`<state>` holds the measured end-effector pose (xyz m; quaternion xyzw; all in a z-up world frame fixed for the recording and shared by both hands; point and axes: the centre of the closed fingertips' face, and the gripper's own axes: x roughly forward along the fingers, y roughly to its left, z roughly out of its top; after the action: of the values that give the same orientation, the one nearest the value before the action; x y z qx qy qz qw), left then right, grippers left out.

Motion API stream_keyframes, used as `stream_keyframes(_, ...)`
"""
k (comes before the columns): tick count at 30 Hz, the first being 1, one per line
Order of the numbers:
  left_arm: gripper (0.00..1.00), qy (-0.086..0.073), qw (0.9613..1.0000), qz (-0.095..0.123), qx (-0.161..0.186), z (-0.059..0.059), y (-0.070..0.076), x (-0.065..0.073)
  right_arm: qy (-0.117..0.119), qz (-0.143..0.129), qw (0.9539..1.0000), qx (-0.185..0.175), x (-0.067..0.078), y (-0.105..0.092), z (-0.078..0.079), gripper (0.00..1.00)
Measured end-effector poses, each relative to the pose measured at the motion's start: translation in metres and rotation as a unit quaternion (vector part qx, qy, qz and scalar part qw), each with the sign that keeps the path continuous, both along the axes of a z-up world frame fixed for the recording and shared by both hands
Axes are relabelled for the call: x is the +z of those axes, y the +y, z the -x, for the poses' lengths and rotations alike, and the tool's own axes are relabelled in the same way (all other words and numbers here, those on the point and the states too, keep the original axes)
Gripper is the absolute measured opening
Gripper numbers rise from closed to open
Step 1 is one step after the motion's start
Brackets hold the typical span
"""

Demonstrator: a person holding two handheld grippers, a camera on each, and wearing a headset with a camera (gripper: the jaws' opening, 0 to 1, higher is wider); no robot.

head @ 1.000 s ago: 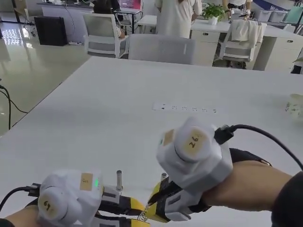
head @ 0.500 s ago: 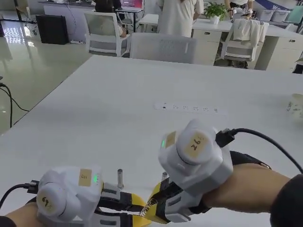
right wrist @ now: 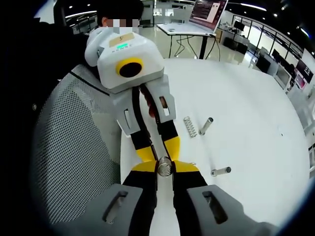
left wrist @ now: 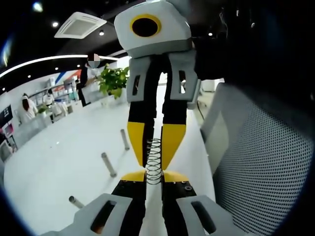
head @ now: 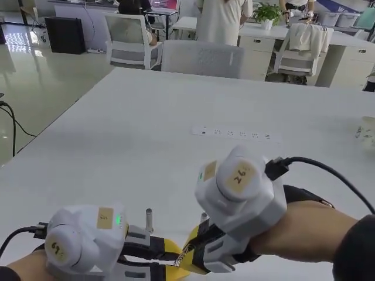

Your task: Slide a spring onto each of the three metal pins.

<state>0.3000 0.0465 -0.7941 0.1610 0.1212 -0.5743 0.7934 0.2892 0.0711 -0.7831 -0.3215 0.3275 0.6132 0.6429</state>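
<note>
Looking along the left hand-held gripper (left wrist: 154, 178), I see its jaws drawn narrow and pinched on the near end of a spring (left wrist: 154, 160), which runs straight ahead toward 12 o'clock. The right hand-held gripper (right wrist: 165, 169) faces it nose to nose from 12 o'clock, its yellow tips closed on the far end of the same spring, so the coil bridges the two pairs of tips. In the right gripper view the spring shows end-on, a small ring clamped between my own tips.

Out from the grip in the left gripper view, three metal pins sit on the white worktop (left wrist: 49, 167). The first pin (left wrist: 125, 139) is at 10 o'clock, the second pin (left wrist: 108, 164) at 9 o'clock, and the third pin (left wrist: 76, 201) at 8 o'clock, farthest out. All three look bare.

In the right gripper view a loose spring (right wrist: 189, 126) lies on the worktop at 1 o'clock from my tips, just beside one of the pins. A mesh chair back (left wrist: 261, 162) stands at 3 o'clock in the left gripper view.
</note>
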Motion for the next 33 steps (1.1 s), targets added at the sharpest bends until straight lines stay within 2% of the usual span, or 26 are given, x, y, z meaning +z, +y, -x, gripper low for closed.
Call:
stream_keyframes(9, 0.15, 0.011, 0.9999, 0.001, 0.01, -0.001, 0.003, -0.003, -0.004, 0.007, 0.9999, -0.011, 0.0, -0.007, -0.006, 0.08)
stream_keyframes(11, 0.17, 0.017, 0.9998, 0.002, 0.013, -0.001, 0.005, -0.004, -0.003, 0.008, 0.9999, -0.013, 0.001, -0.009, -0.007, 0.08)
stream_keyframes(15, 0.26, 0.03, 0.9992, 0.005, 0.025, -0.003, 0.01, -0.005, -0.005, 0.01, 0.9998, -0.018, 0.001, -0.013, -0.01, 0.08)
stream_keyframes(21, 0.31, 0.041, 0.9982, 0.014, 0.042, -0.006, 0.019, -0.003, -0.009, 0.013, 0.9996, -0.025, 0.001, -0.02, -0.015, 0.08)
stream_keyframes(26, 0.33, 0.049, 0.997, 0.017, 0.057, -0.004, 0.03, -0.008, -0.011, 0.016, 0.9993, -0.031, 0.001, -0.027, -0.018, 0.08)
stream_keyframes(33, 0.37, 0.051, 0.9949, 0.021, 0.085, -0.005, 0.045, -0.01, -0.01, 0.02, 0.9989, -0.04, 0.001, -0.035, -0.022, 0.08)
